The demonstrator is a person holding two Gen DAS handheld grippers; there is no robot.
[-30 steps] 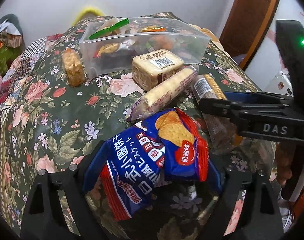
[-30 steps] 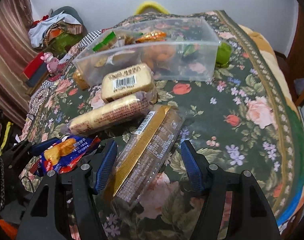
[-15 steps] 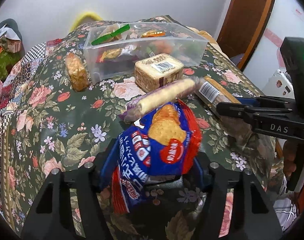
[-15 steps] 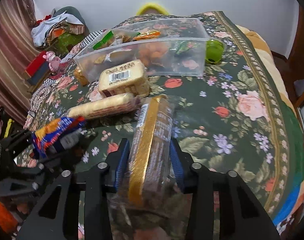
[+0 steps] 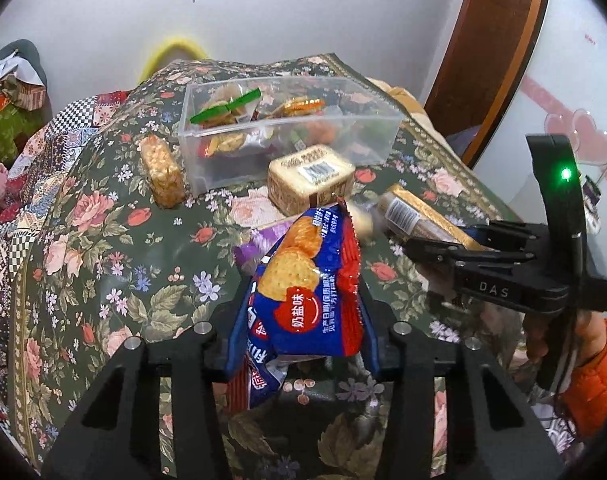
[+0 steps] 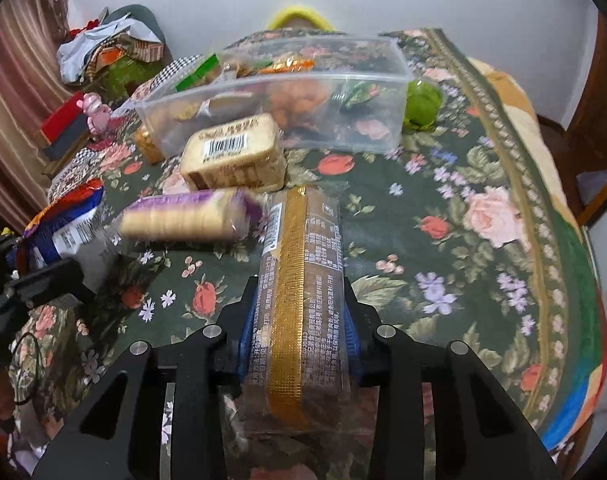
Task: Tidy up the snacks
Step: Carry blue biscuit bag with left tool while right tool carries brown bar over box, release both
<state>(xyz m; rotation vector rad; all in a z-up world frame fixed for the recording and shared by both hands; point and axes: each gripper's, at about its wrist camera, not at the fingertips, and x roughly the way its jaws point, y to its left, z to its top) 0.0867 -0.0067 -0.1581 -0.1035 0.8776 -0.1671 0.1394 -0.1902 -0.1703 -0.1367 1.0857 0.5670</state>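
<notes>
My left gripper [image 5: 299, 332] is shut on a blue and red cracker bag [image 5: 307, 276] and holds it above the floral cloth. My right gripper [image 6: 299, 328] is shut on a long brown pack with a gold strip [image 6: 299, 292], also lifted; it shows in the left wrist view [image 5: 419, 216]. A clear plastic box [image 5: 287, 132] with several snacks inside stands farther back, also in the right wrist view [image 6: 279, 104]. In front of it lie a square biscuit pack [image 6: 231, 156] and a purple-ended cracker roll [image 6: 187, 220].
A golden snack bar [image 5: 161, 172] lies left of the box. A green object [image 6: 423, 104] sits right of the box. Clothes [image 6: 103, 52] are piled at the far left. A wooden door [image 5: 499, 52] stands at the right. The cloth's edge drops off at the right.
Both grippers closed on their packs and lifted them off the cloth. The cracker bag now stands upright between the left fingers. The cracker roll shifted slightly.
</notes>
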